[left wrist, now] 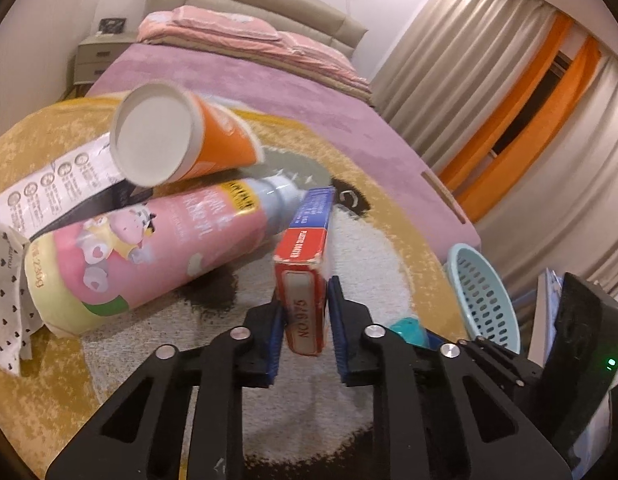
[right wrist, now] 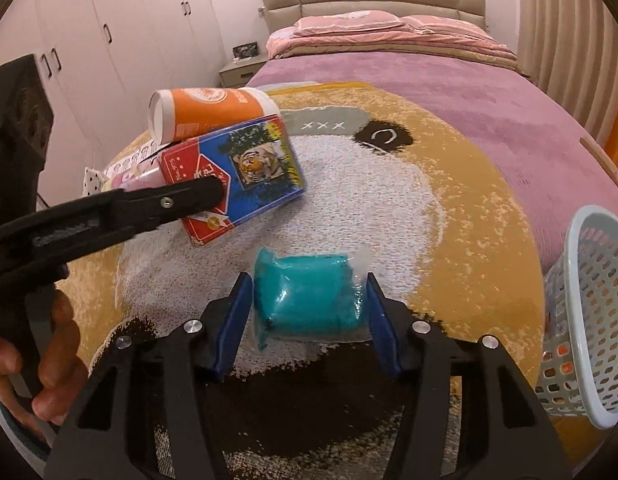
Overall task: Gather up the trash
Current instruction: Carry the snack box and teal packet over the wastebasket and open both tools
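My left gripper (left wrist: 307, 308) is shut on a red and blue card box (left wrist: 305, 284), held edge-up over the bear rug; the box also shows in the right wrist view (right wrist: 245, 172) with the left gripper's fingers (right wrist: 205, 194) on it. My right gripper (right wrist: 307, 304) is around a teal packet in clear wrap (right wrist: 309, 296), pads at both its sides. An orange paper cup (left wrist: 181, 136) and a pink bottle (left wrist: 149, 248) lie to the left. A pale basket (right wrist: 589, 312) lies on its side at the right.
A printed flat packet (left wrist: 57, 176) and a dotted cloth (left wrist: 5, 292) lie at the left of the rug (right wrist: 449, 200). The bed with purple cover (right wrist: 469, 92) is behind. Curtains (left wrist: 489, 60) hang at right; wardrobe doors (right wrist: 109, 40) at left.
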The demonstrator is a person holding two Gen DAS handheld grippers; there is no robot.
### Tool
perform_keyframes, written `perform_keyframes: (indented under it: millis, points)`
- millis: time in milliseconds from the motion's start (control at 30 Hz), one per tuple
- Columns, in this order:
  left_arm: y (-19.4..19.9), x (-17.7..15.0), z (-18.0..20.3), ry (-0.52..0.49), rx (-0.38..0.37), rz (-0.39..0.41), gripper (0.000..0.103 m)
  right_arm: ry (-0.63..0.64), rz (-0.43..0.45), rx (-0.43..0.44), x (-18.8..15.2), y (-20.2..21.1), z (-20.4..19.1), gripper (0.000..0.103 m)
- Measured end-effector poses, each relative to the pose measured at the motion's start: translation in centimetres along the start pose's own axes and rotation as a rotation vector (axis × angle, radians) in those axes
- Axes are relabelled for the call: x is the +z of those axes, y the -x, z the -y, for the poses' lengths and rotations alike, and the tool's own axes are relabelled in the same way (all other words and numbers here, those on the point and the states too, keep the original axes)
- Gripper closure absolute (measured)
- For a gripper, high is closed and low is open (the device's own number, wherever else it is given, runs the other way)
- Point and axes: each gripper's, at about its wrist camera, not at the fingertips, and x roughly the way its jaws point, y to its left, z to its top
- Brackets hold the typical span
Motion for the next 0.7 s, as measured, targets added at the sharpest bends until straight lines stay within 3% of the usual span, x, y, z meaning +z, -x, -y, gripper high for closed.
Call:
perform_keyframes:
  millis: [333, 700]
  points:
    - [1.1, 0.4, 2.8, -0.060, -0.040, 0.036, 0.087, -0.065, 0.079, -0.033, 0.3, 3.7, 3.3, 0.051]
    - [0.5, 0.6, 9.5, -0.176, -0.112, 0.041, 0.087, -0.165, 0.173, -0.093, 0.2, 8.6, 8.4, 0.051]
